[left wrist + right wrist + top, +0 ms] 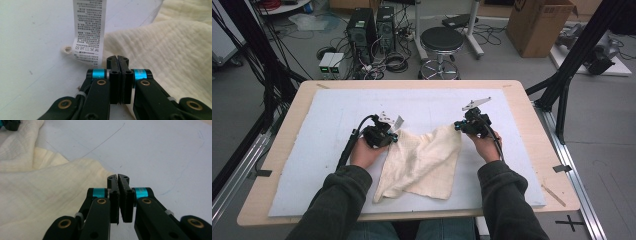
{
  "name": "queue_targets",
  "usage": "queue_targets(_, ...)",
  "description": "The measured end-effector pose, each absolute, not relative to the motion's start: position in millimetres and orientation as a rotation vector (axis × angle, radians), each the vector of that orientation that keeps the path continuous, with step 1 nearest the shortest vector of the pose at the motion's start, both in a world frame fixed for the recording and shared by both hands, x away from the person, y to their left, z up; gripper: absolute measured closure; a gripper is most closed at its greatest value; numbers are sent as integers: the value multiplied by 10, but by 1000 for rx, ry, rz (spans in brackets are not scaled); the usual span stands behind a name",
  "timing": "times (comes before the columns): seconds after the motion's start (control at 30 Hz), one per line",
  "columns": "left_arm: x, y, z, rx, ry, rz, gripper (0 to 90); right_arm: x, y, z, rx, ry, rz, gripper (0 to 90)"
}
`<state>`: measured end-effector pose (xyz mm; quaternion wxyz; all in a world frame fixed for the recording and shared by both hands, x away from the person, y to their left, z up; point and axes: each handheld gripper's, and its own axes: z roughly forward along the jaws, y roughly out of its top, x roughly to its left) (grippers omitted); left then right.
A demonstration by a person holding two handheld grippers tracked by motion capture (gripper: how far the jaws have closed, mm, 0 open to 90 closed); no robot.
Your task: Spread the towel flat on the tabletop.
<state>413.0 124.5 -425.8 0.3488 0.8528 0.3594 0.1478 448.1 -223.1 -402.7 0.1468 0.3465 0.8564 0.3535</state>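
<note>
Cloth point(424, 162) sits rumpled mid-table on the white mat point(312, 150), care label point(88, 30) sticking out. Left gripper point(393, 136) is clamped on the left top corner, right gripper point(458, 126) pinched on the right one. Looks like the spread-out step; next move probably calls for lifting together and pulling the edge taut.

The cloth point(424, 162) is cream with a fine crinkled weave, and its white care label point(88, 30) carries rows of small black print and laundry symbols. Both the left gripper point(394, 138) and right gripper point(458, 126) are black with bright turquoise bands and brass-coloured rivets. The mat point(312, 150) is pale blue-grey on a light wooden table point(532, 115).
</note>
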Motion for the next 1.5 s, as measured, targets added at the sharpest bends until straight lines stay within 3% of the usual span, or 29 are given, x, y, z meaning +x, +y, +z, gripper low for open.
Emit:
queue_targets(0.27,3904,1465,-4087,2236,898,387,883,4453,-2192,-3991,989,2446,1041,880)
queue_targets(0.57,3690,1566,-4187,2338,868,261,878,4443,-2144,-4082,1006,2557,947,869)
queue_targets(0.7,3680,1553,-4159,2313,852,244,809,4454,-2129,-4129,1019,2600,933,843)
queue_targets(0.77,3675,1576,-4125,2293,859,254,769,4459,-2122,-4132,1011,2610,923,810)
queue_targets(0.83,3689,1612,-4083,2248,858,254,737,4452,-2134,-4112,1031,2593,944,711)
queue_targets(0.97,3764,1637,-4021,2184,901,302,700,4436,-2189,-4031,1015,2533,1026,668)
queue_targets(1.27,3954,1555,-4219,2198,1039,368,590,4496,-2136,-4144,1022,2564,1016,625)
queue_targets(1.5,3961,1524,-4274,2237,1027,417,621,4516,-1992,-4286,988,2608,904,699)
